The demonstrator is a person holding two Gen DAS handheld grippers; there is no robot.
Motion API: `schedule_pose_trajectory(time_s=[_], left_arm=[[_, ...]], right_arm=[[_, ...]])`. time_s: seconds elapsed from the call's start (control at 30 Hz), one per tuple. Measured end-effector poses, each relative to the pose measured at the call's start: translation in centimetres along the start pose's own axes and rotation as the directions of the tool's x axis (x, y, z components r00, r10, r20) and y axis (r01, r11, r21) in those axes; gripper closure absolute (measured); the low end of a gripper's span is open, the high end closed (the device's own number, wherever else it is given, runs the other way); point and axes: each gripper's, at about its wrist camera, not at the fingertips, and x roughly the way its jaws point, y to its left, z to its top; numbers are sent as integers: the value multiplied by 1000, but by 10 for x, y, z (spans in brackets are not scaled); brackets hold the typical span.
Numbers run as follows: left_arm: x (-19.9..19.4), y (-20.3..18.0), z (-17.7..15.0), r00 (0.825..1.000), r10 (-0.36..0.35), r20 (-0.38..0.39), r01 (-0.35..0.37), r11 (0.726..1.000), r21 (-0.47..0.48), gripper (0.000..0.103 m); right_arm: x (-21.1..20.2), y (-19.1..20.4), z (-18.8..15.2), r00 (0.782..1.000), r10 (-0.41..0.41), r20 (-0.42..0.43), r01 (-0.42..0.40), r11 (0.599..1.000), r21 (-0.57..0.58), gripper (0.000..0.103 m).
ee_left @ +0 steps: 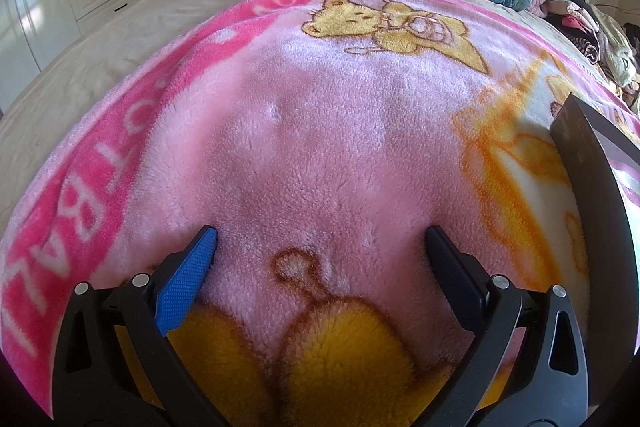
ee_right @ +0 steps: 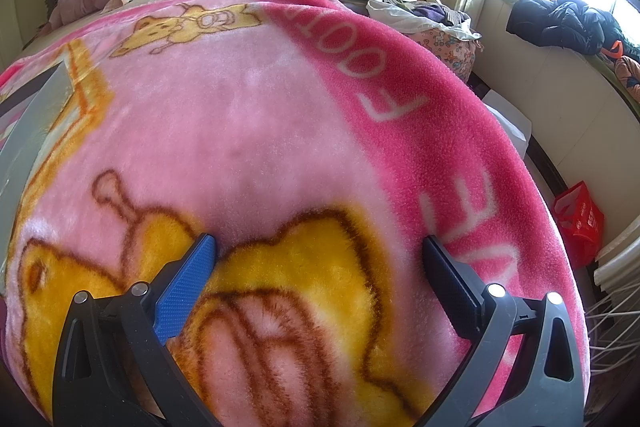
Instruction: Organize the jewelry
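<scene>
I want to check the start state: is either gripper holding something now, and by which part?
Nothing is held. The left gripper and the right gripper both have their fingers spread wide over the pink blanket, with nothing between them.

Pink blanket [ee_right: 420, 115], right wrist view: white capitals on dark pink border, right side of frame, read "FOOT" running upward, with further partial letters below. Left wrist view, same blanket [ee_left: 80, 187], left border: white letters "BAL" legible, sideways. Red bag [ee_right: 580, 219], right edge: white print, unreadable.
</scene>
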Motion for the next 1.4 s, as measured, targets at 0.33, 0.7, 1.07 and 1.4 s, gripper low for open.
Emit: schedule_pose_trajectory(time_s=[0.33,0.7,1.07,1.4], left_arm=[[-123,-5,-57,958,-100,268,94,995,34,11],[-306,-73,-231,808,-410,423,258,892,371,11],[-296,-73,-232,824,-428,371,306,888,344,11],[-295,-72,-234,823,-444,353,328,880,342,11]], right_arm=[[-184,25,-59,837,179,518,-199,980,-17,6],[-332,109,-222,729,385,565,-292,923,-252,6],[-319,115,-242,774,348,530,-292,938,-189,6],[-327,116,-243,754,342,561,-275,940,-203,6]])
